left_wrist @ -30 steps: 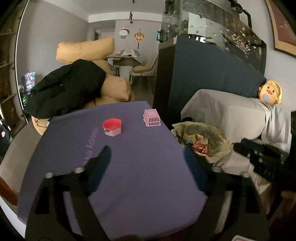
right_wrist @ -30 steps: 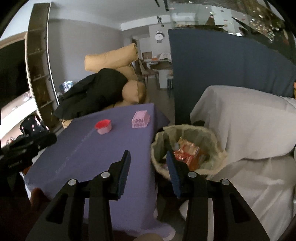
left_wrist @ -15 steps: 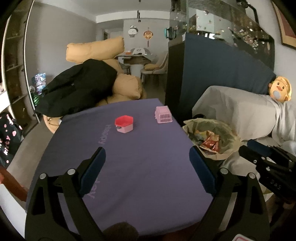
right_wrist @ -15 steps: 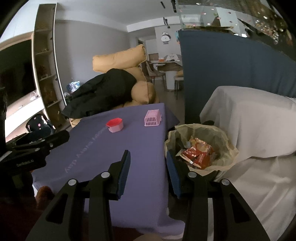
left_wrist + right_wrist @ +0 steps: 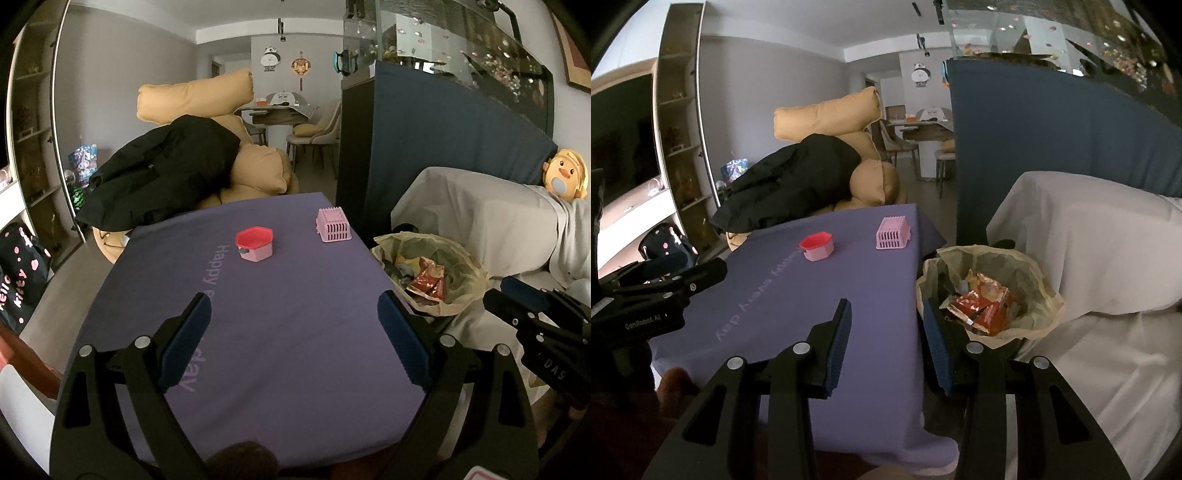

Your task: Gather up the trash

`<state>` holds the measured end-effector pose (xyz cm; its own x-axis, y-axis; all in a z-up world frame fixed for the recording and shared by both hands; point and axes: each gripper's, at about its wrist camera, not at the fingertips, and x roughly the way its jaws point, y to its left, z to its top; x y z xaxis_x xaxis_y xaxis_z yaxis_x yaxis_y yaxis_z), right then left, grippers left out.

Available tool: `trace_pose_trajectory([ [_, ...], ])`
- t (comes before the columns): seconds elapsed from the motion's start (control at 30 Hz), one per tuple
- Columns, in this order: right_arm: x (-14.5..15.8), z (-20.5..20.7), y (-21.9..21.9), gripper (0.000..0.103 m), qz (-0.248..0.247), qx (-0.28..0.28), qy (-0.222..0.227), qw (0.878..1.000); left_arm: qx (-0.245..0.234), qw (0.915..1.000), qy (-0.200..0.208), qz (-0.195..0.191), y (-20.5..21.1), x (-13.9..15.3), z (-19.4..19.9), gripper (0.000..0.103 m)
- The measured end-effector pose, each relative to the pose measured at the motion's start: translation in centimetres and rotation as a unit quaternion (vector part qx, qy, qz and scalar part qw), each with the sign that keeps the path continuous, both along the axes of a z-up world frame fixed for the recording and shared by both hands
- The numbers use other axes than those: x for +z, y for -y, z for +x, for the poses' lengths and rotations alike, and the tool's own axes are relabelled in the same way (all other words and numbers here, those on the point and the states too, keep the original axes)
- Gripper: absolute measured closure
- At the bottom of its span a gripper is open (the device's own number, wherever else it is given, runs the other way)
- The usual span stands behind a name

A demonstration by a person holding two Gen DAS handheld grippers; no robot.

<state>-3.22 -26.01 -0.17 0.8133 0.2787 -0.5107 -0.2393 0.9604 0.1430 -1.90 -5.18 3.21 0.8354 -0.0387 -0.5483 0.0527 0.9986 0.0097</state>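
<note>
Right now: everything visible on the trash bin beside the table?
The trash bin stands on the floor off the purple table's right edge, against the white-draped sofa. A thin, crinkled yellowish liner folds over its rim; the dark body barely shows. Inside lie crumpled red and orange wrappers. Neither gripper touches it.

Bench [image 5: 280, 332] draped in a purple cloth [image 5: 314, 387] printed with pale lettering. Two items rested on it, apart: a pink box with red lid [image 5: 255, 243] and a pink slatted basket [image 5: 333, 224] near the far right corner.
</note>
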Motion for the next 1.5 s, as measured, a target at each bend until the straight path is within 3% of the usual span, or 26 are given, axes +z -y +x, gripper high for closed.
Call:
trace_pose_trajectory([
  [1.5,-0.63,0.08,0.55,0.064,0.007,-0.012,-0.007,1.0,-0.01,0.9998,-0.015,0.003,0.83,-0.68,0.45,0.016],
])
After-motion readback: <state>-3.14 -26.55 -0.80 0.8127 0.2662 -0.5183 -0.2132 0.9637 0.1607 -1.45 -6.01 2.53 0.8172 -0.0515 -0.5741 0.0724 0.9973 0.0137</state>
